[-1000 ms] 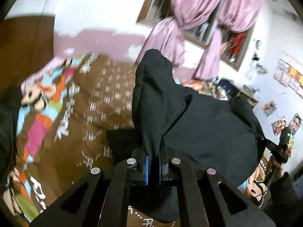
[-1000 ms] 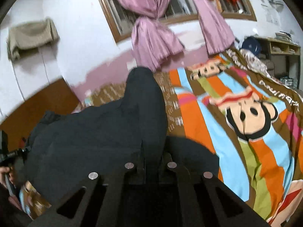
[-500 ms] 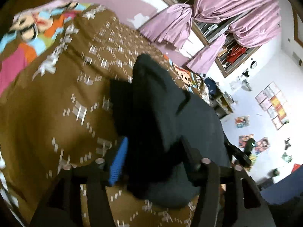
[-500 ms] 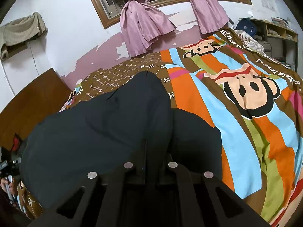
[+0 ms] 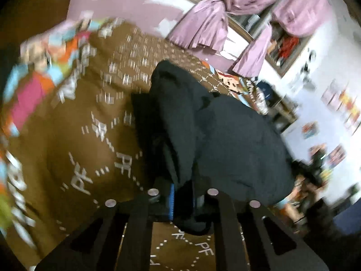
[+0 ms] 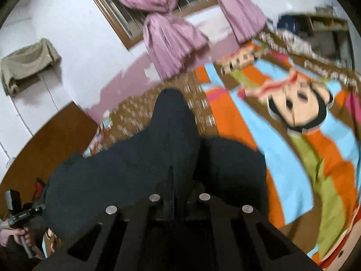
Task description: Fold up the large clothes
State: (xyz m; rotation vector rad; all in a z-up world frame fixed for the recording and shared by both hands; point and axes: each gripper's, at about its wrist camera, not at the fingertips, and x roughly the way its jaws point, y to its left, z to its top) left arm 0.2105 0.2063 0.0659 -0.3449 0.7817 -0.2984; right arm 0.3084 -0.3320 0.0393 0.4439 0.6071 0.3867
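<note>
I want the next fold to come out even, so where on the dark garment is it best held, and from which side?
Grip the dark garment by its near edge, one pinch at each end, coming from the person's side of the bed. The left gripper, jaws closing on cloth, and the right gripper hold it this way, so the cloth drapes between them and probably folds evenly.

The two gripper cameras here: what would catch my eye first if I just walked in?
A big dark garment fills the middle of both views, bunched up between the two grippers above the bed. Right behind it, on the right of the right wrist view, a loud striped bedspread with a cartoon monkey face. Along the far wall hang pink curtains, knotted at the window.
</note>
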